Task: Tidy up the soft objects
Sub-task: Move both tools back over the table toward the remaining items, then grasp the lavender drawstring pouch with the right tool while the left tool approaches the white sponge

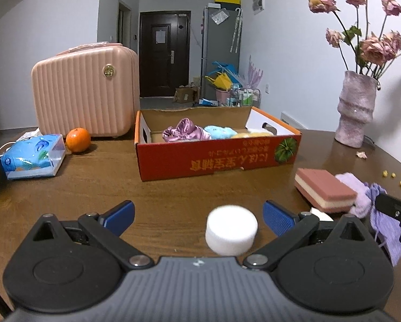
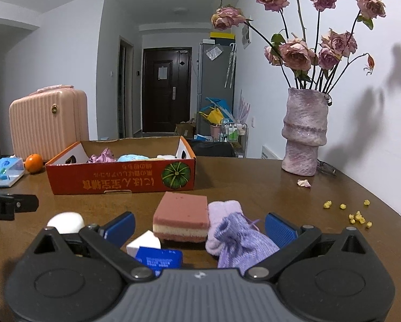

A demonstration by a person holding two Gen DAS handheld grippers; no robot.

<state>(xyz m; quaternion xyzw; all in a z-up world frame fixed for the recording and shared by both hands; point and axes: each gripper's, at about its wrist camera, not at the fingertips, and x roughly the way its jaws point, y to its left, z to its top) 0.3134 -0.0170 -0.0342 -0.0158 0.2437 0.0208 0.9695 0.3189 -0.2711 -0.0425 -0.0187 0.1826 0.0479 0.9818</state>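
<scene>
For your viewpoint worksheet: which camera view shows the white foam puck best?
The left wrist view: the white foam puck sits whole between the open fingers. The right wrist view shows only its top, behind that hand-held gripper's linkage.

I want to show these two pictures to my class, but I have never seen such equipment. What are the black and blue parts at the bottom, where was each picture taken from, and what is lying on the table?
No robot here: a person holds a two-finger tool in each hand, each carrying a camera that looks forward along its blue-tipped fingers. One picture comes from the left gripper, the other from the right gripper. Both are open and hold nothing. On the brown table a white foam puck lies between the left fingers. A pink sponge and purple socks lie before the right one. Behind stands an orange cardboard box already holding soft things.
</scene>
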